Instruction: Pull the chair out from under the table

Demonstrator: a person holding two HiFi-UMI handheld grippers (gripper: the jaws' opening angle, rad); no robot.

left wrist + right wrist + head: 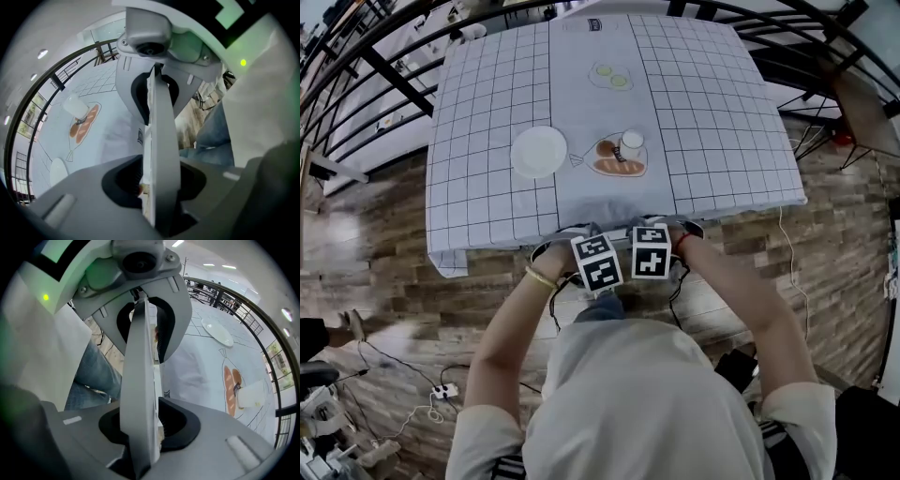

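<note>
Head view: left gripper (592, 255) & right gripper (652, 248) side by side at the table's (722, 141) near edge, w/ the grip itself hidden under their marker cubes (598, 262). Gripper views only: each pair of jaws is clamped on the chair's (161, 140) thin grey back, seen edge-on just off the table's near edge.

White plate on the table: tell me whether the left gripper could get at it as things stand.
Probably not right away. The left gripper appears clamped on the chair back, so it would have to let go first. Beyond that, the tablecloth between it and the white plate looks bare.
</note>
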